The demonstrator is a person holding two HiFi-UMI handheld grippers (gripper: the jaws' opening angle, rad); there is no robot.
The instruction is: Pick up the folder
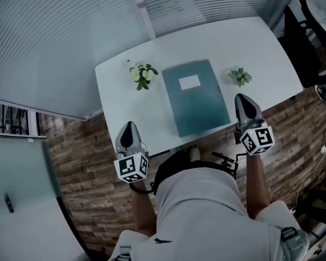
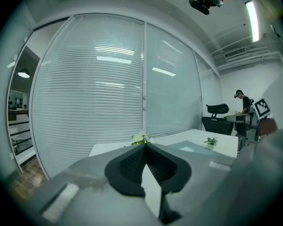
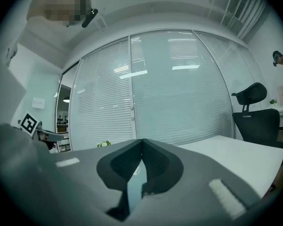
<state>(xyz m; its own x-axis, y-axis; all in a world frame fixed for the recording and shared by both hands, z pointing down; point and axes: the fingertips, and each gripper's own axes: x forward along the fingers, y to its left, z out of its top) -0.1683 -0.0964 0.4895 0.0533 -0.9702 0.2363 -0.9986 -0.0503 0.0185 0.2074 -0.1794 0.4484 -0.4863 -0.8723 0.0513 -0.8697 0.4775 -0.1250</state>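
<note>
While the flat, rectangular teal folder (image 1: 195, 97) w/ a white label lies on the smooth white table (image 1: 114, 86) btwn two small leafy plants (image 1: 143, 75), the left hand-held gripper (image 1: 129, 126) and right hand-held gripper (image 1: 242, 98) hover at the table's near edge, both clenched, jaws together, gripping nothing.

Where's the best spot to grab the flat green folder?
Probably its near short edge, coming from the person's side. The folder lies flat on the table, and that edge sits closest to the table's front. A flowering plant and a green plant crowd its long sides.
</note>
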